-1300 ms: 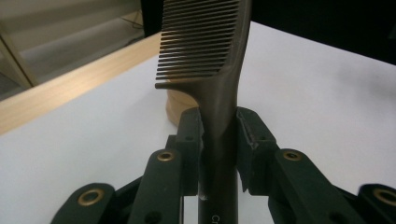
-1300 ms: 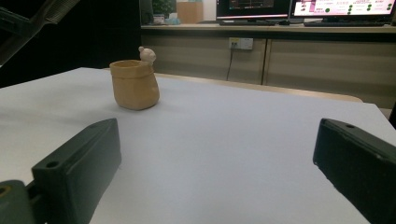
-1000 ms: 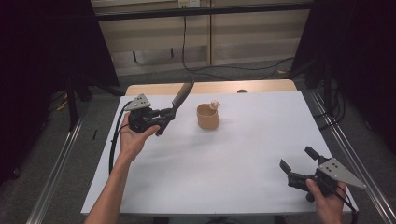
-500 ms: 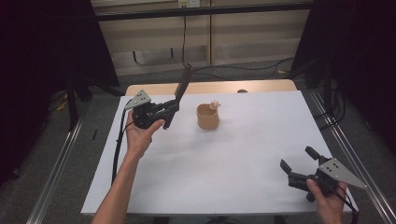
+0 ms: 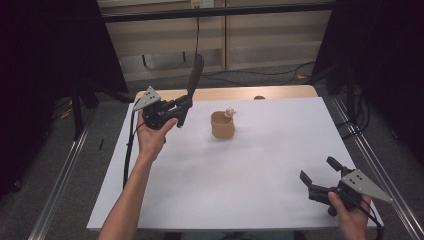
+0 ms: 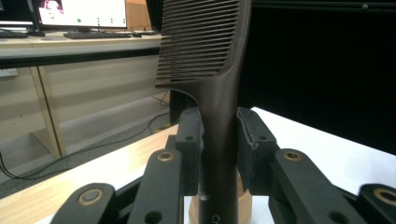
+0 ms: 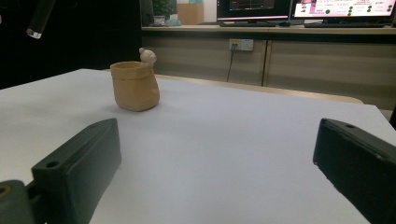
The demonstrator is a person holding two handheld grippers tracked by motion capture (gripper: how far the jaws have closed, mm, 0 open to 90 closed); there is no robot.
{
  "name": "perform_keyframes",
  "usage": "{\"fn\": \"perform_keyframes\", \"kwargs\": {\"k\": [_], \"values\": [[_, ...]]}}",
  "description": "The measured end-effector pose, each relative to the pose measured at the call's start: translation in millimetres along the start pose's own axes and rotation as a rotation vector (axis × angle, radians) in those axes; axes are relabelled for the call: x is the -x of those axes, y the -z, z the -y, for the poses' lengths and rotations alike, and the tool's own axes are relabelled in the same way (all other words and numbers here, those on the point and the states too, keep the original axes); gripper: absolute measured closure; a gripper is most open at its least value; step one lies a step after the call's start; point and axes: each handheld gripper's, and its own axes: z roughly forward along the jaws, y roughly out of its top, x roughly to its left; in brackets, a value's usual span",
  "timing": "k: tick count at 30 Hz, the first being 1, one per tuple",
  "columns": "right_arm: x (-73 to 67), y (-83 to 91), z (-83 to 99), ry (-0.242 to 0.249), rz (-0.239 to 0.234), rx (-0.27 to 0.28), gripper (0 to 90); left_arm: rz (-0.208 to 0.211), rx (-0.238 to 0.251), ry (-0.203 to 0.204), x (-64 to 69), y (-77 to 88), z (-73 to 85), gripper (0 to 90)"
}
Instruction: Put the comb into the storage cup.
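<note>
My left gripper (image 5: 182,108) is held up over the table's back left, shut on the handle of a dark brown comb (image 5: 195,77). The comb stands nearly upright, its teeth end high. In the left gripper view both pads press the comb (image 6: 219,70) handle between the jaws of the left gripper (image 6: 219,135). A tan bag-shaped cup (image 5: 222,125) with a small figure on its rim stands on the white table, to the right of that gripper. My right gripper (image 5: 317,169) rests low at the front right, open and holding nothing. From the right gripper (image 7: 219,168) the cup (image 7: 135,86) lies ahead to the left.
A white sheet (image 5: 240,185) covers the table, with a wooden strip (image 5: 280,92) along the back edge. Metal rails (image 5: 60,185) run along both sides. Desks with monitors (image 7: 345,9) stand beyond the table. Cables lie on the floor behind.
The left gripper has swung the comb up from a slant to nearly upright and lifted a little. The right gripper and the cup have stayed put.
</note>
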Motion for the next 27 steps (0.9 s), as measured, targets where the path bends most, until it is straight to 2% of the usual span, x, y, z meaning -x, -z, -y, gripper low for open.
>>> {"fn": "perform_keyframes", "kwargs": {"k": [6, 8, 9, 14, 18, 23, 27], "values": [[0.0, 0.0, -0.1, 0.004, -0.003, 0.002, 0.2, -0.011, -0.004, 0.000, 3.5, -9.3, -1.8, 72.7], [0.1, 0.1, -0.1, 0.005, -0.003, 0.003, 0.2, -0.017, -0.013, -0.018, 2.7, -13.4, -1.8, 72.8], [0.1, 0.4, -0.2, 0.003, 0.000, 0.002, 0.1, -0.013, -0.008, -0.005, 3.7, -15.3, -1.4, 72.7], [0.1, 0.2, 0.0, 0.002, -0.003, 0.001, 0.1, -0.021, -0.006, -0.010, 6.6, -24.2, -3.1, 72.7], [0.1, 0.1, 0.0, 0.003, -0.007, 0.003, 0.1, -0.008, -0.017, -0.019, 10.1, -30.9, -3.9, 72.7], [0.0, 0.0, 0.0, 0.003, -0.006, 0.003, 0.1, -0.011, -0.007, -0.014, 12.3, -42.0, -1.7, 72.7], [0.1, 0.2, -0.1, 0.002, -0.005, 0.003, 0.1, -0.010, -0.020, -0.004, 12.9, -52.3, 0.6, 72.7]]}}
